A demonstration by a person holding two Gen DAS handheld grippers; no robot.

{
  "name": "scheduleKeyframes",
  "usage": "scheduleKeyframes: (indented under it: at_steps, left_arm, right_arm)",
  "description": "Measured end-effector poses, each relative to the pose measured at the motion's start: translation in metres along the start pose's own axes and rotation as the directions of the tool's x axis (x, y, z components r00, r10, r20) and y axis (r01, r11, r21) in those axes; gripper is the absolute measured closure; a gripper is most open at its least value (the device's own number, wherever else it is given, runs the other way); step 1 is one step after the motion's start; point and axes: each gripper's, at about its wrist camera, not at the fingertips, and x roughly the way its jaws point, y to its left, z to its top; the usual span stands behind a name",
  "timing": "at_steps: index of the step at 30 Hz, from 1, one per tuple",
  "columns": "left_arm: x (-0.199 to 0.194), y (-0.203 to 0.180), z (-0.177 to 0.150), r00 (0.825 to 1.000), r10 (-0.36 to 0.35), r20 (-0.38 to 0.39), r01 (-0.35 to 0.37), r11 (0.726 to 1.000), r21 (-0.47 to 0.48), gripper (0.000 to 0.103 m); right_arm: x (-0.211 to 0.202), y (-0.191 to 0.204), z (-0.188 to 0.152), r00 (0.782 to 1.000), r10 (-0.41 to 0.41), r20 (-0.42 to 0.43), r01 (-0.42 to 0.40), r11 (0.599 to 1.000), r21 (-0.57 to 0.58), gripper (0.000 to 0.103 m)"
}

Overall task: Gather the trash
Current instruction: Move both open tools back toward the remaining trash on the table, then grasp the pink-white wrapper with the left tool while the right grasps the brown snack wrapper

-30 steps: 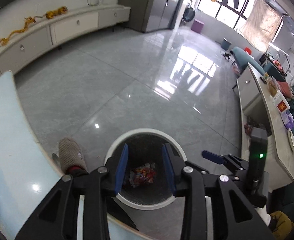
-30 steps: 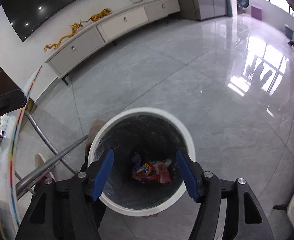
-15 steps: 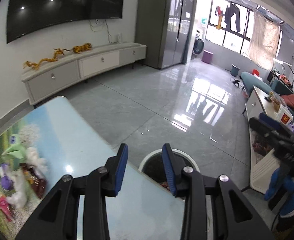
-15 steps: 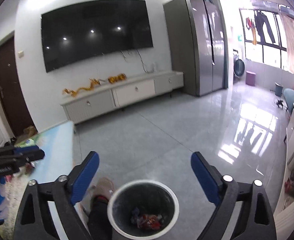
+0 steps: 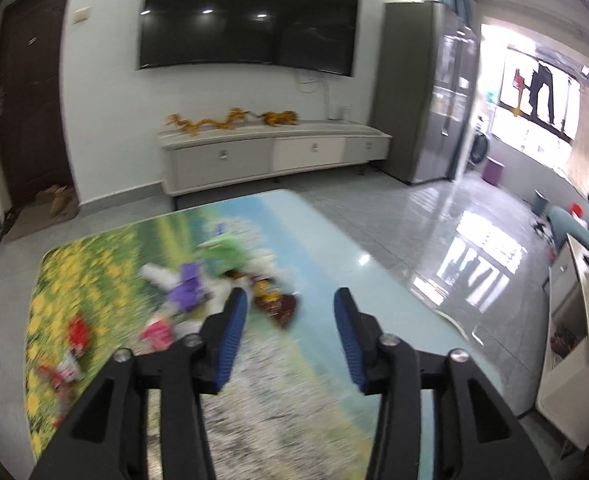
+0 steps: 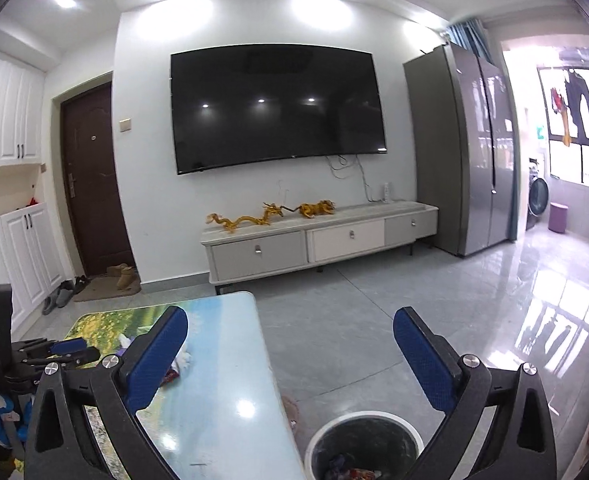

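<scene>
Several wrappers lie on the picture-topped table [image 5: 326,280]: a brown and yellow packet [image 5: 274,300], a purple one [image 5: 188,286], a green one [image 5: 224,250], a pink one [image 5: 156,330] and red ones [image 5: 76,330]. My left gripper [image 5: 290,328] is open and empty above the table, just short of the brown packet. My right gripper [image 6: 290,354] is wide open and empty, raised above the white-rimmed trash bin [image 6: 364,446], which holds wrappers. The left gripper [image 6: 60,350] also shows in the right wrist view.
The table's edge [image 6: 270,364] runs beside the bin on the grey tile floor [image 6: 374,320]. A low TV cabinet [image 6: 318,236] and a fridge [image 6: 462,152] stand by the far wall. A white side table [image 5: 574,320] is at the right.
Both grippers have lifted away from the bin. The left one swung over the table towards the wrappers and opened wider. The right one rose and opened wide.
</scene>
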Motion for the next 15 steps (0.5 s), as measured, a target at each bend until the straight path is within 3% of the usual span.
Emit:
scheduleKeyframes:
  at_steps: [5,8,12,15]
  left_arm:
    - [-0.014,0.078,-0.031,0.997,0.074,-0.021,-0.076,0.991,-0.11,0.056]
    - [-0.015,0.117,-0.049,0.992,0.114,-0.052,-0.121,0.98,-0.158,0.056]
    - [-0.004,0.142,-0.059,0.992,0.08,-0.097,-0.098,0.974,-0.204,0.056]
    - [0.012,0.14,-0.057,0.991,0.052,-0.127,-0.077,0.976,-0.205,0.056]
  right_arm:
    - [0.037,0.034,-0.004,0.988,0.118,-0.099,-0.12,0.993,-0.016,0.0]
    - [0.066,0.063,-0.012,0.973,0.135,-0.189,-0.149,0.987,-0.061,0.0]
    - [0.114,0.09,-0.029,0.935,0.179,-0.305,-0.207,0.976,-0.062,0.0]
    - [0.156,0.108,-0.044,0.899,0.213,-0.384,-0.253,0.966,-0.056,0.0]
